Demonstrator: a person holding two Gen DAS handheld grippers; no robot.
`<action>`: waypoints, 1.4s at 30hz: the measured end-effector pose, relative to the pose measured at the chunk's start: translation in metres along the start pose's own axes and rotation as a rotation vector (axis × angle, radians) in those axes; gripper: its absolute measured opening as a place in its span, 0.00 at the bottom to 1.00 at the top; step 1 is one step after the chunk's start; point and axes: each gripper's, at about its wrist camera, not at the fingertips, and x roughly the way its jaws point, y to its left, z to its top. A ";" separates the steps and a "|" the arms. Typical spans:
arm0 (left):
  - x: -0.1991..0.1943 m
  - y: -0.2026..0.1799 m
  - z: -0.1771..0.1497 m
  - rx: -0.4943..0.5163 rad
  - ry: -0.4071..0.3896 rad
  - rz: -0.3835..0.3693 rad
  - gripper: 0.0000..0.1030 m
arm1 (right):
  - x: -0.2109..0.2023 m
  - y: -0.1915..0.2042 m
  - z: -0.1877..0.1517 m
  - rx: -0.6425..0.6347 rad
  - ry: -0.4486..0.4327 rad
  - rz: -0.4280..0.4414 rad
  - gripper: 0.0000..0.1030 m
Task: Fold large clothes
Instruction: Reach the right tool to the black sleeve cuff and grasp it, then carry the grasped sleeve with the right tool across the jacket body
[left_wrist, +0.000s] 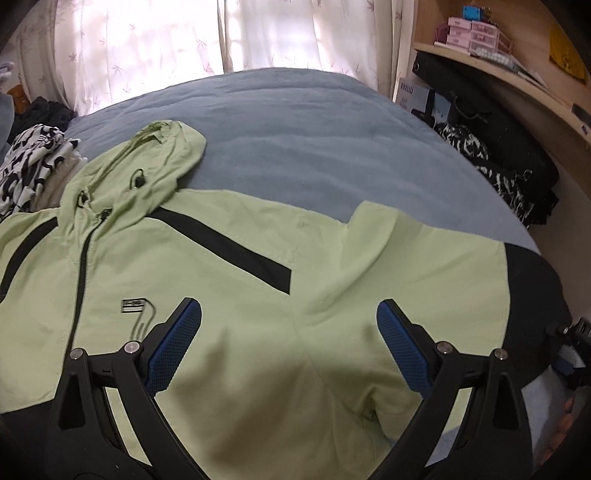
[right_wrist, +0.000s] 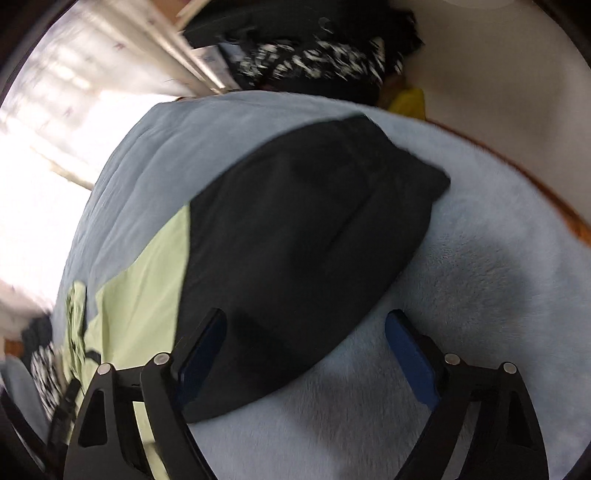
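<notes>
Blue fleece-covered bed (left_wrist: 314, 140) carries a pale-green hooded jacket with black panels (left_wrist: 240, 258); left tongs (left_wrist: 289, 314) and right tongs (right_wrist: 306, 325) gape wide, empty.

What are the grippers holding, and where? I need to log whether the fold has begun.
Nothing. The left gripper and right gripper both stand open above the jacket, pads off the cloth.

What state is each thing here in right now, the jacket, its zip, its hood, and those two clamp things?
Green jacket: spread face up on the blue blanket, not yet folded.
Zip: closed up the front.
Hood: lying flat above the collar.
Black sleeve end: stretched out on the blanket.
Left gripper: open, above the jacket's body, holding nothing.
Right gripper: open, above the black sleeve end, holding nothing.
</notes>
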 end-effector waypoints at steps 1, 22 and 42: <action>0.004 -0.001 0.001 -0.002 0.007 -0.006 0.92 | -0.001 0.000 0.000 0.016 -0.015 0.007 0.87; -0.094 0.172 0.015 -0.259 -0.047 0.011 0.90 | -0.132 0.277 -0.072 -0.609 -0.300 0.285 0.07; -0.092 0.288 -0.068 -0.335 0.105 -0.019 0.89 | -0.061 0.287 -0.324 -1.076 0.043 0.195 0.76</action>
